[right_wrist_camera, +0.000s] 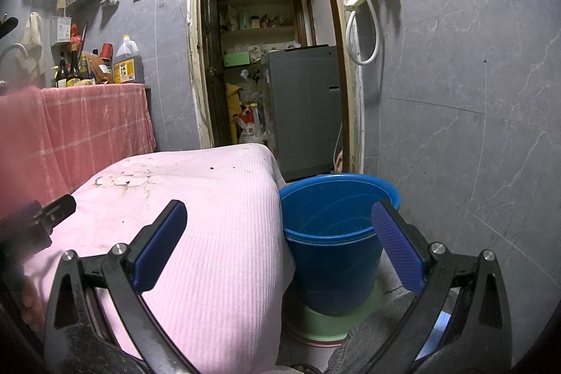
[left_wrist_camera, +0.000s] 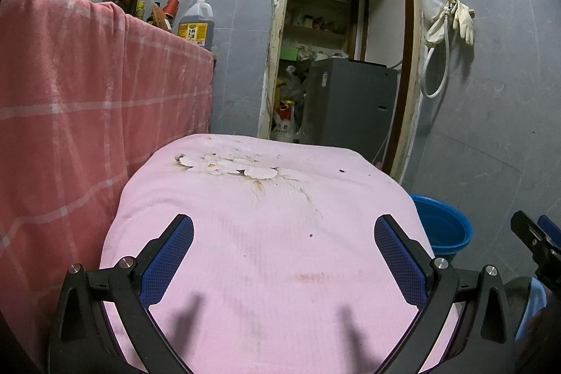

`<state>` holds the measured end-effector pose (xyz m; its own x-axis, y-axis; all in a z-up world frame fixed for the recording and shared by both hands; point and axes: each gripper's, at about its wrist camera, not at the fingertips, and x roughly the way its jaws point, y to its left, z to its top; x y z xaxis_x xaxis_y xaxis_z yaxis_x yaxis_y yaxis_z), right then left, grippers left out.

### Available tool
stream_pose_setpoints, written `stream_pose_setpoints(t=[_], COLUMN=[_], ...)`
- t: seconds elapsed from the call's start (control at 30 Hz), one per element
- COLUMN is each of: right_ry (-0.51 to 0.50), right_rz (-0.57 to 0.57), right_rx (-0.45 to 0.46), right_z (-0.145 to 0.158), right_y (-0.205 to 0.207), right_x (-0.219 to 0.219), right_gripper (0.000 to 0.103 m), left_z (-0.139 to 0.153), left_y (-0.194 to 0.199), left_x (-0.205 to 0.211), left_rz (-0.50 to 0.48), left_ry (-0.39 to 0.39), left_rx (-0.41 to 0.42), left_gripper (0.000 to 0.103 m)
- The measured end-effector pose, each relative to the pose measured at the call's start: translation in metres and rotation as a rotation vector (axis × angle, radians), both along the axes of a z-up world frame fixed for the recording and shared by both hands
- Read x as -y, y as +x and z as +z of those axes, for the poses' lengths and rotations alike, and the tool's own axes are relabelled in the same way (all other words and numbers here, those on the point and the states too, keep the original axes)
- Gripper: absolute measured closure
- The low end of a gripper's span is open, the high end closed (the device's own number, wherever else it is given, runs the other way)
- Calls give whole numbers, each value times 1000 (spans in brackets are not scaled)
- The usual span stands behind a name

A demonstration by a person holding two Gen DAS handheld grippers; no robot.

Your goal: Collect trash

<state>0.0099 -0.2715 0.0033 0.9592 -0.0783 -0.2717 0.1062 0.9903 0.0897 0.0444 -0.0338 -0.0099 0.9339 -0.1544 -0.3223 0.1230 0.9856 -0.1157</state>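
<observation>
Bucket (right_wrist_camera: 333,255) round blue plastic, beside ribbed pink cloth (right_wrist_camera: 217,233); grippers empty

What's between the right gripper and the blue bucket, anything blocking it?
Nothing visible. The right gripper has its jaws open with the blue bucket directly ahead, mouth uncovered. The pink cloth drapes beside the bucket's left rim, not over its opening.

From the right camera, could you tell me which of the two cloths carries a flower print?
The pale pink cloth beside the blue bucket; the redder checked cloth behind shows only white lines.

left gripper (left_wrist_camera: 284,230) and right gripper (right_wrist_camera: 278,216), jaws wide apart
</observation>
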Motion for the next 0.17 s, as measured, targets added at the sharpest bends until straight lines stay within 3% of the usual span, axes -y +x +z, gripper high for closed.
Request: stream_pose_setpoints(t=[0.17], right_ry=[-3], right_rz=[2], right_rx=[-1], right_z=[-1], right_y=[0], right_x=[0], right_gripper=[0], left_z=[-1], left_y=[1], left_x=[-2], left_rz=[4], left_ry=[-5], left_rx=[-2], left_gripper=[2])
